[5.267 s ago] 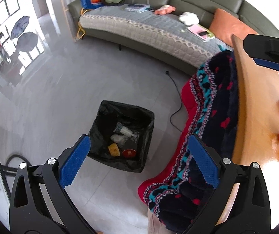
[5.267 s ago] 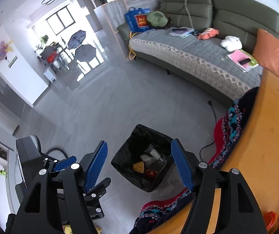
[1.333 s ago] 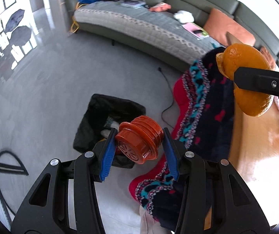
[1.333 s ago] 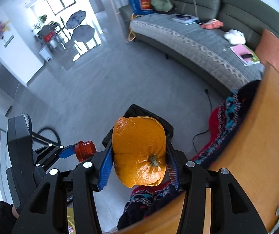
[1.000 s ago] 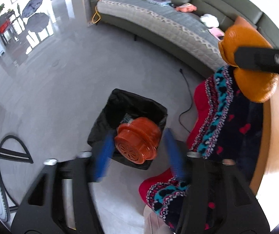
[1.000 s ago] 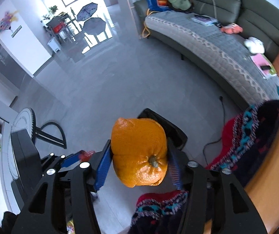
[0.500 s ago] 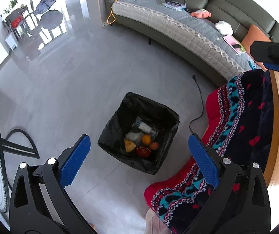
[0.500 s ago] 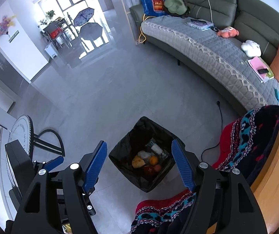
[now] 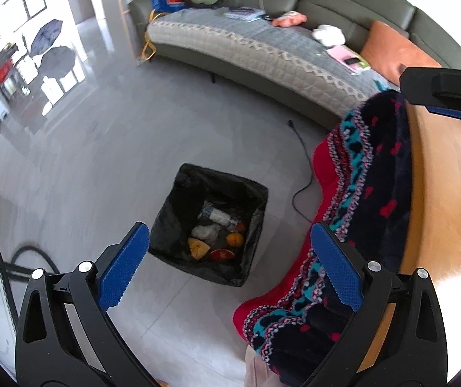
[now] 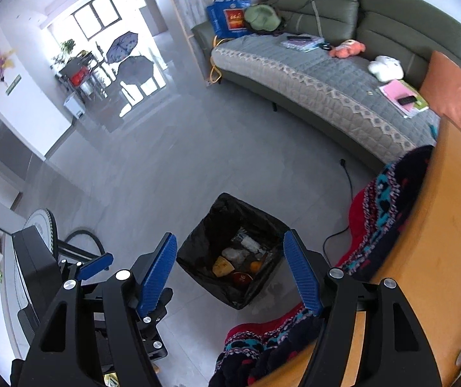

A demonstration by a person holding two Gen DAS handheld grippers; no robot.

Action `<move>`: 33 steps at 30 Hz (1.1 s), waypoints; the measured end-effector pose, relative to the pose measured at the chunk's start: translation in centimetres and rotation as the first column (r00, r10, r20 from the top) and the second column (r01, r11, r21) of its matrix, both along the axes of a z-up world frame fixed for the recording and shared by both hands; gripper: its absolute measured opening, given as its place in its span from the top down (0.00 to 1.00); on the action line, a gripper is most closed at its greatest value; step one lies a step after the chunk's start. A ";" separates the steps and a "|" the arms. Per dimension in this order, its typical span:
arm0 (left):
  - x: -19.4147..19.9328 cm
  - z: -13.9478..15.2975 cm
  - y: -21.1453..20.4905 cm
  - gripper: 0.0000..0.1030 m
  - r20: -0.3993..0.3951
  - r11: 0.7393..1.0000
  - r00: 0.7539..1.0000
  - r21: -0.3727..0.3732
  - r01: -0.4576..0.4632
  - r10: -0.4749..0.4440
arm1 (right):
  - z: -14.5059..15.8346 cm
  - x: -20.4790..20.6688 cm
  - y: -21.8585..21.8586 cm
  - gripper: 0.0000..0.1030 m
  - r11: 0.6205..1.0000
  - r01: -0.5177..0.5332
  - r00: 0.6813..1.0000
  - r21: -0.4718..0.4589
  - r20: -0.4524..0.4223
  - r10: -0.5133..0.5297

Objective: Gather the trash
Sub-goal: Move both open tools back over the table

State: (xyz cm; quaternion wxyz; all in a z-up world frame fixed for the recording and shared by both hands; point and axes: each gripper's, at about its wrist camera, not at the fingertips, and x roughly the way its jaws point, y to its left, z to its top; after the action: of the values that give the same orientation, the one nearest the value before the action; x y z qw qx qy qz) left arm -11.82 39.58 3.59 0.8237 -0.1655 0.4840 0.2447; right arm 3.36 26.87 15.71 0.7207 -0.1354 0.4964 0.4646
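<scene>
A black-lined trash bin (image 9: 179, 200) stands on the grey floor below both grippers; it also shows in the right wrist view (image 10: 198, 242). Inside lie an orange (image 9: 234, 239), a red lid (image 9: 222, 254), a yellow piece (image 9: 197, 247) and clear wrappers (image 9: 217, 216). My left gripper (image 9: 229, 264) is open and empty, above the bin. My right gripper (image 10: 230, 271) is open and empty, also above the bin; one of its fingers (image 9: 440, 90) shows at the upper right of the left wrist view.
A wooden table (image 9: 436, 187) is at the right, with a red and dark patterned blanket (image 9: 369, 174) hanging off its edge. A green sofa (image 10: 327, 93) with a grey cover runs along the back. A black cable (image 9: 304, 174) lies on the floor. A fan base (image 10: 37, 258) stands at left.
Both grippers opened and dropped the red lid and the orange into the bin; both have stayed open and empty over the last half second, and the views have shifted slightly.
</scene>
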 end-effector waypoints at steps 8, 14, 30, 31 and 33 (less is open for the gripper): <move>3.3 2.0 -6.6 0.06 0.032 0.992 0.992 0.012 0.124 -0.125 | 1.2 1.7 -8.0 0.30 0.993 0.118 0.993 0.021 0.007 -0.119; 5.9 2.5 -12.3 0.06 0.043 0.973 0.972 -0.003 0.232 -0.232 | 1.5 3.5 -15.4 0.30 0.975 0.223 0.975 0.024 0.012 -0.223; 12.1 2.9 -27.6 0.06 0.051 0.862 0.862 -0.027 0.506 -0.504 | 0.2 8.2 -35.2 0.30 0.838 0.545 0.838 -0.024 0.064 -0.542; 12.5 2.9 -28.6 0.06 0.051 0.853 0.853 -0.026 0.521 -0.519 | 0.0 8.3 -36.1 0.30 0.830 0.557 0.829 -0.026 0.065 -0.555; 13.2 2.9 -29.8 0.06 0.050 0.842 0.842 -0.029 0.538 -0.536 | -0.3 8.9 -38.2 0.30 0.804 0.594 0.804 -0.036 0.070 -0.591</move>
State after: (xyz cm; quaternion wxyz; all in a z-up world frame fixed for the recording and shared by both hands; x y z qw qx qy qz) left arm 1.33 9.74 6.48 0.8652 -0.0454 0.4993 -0.0092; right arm 12.23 -11.36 15.43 0.8390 -0.0067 0.5066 0.1985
